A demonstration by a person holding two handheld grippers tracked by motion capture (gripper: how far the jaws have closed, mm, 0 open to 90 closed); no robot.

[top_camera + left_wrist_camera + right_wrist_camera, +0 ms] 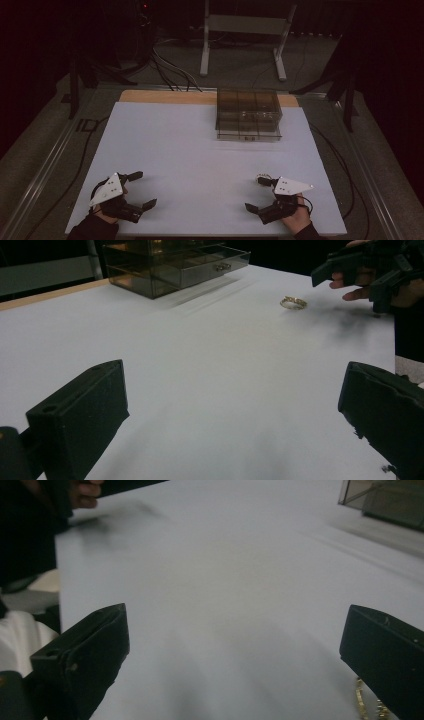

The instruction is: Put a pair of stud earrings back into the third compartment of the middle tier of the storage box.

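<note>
Both sets of jaws stand spread wide, gripping nothing. The left gripper (142, 189) and right gripper (256, 194) rest low at the near corners of the white table (200, 150). A gold bracelet (293, 302) lies just beside the right gripper. A smoky drawer box (248, 115) sits well apart at the far edge.

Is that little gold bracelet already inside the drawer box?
No, the bracelet lies on the white table, apart from the box.
</note>
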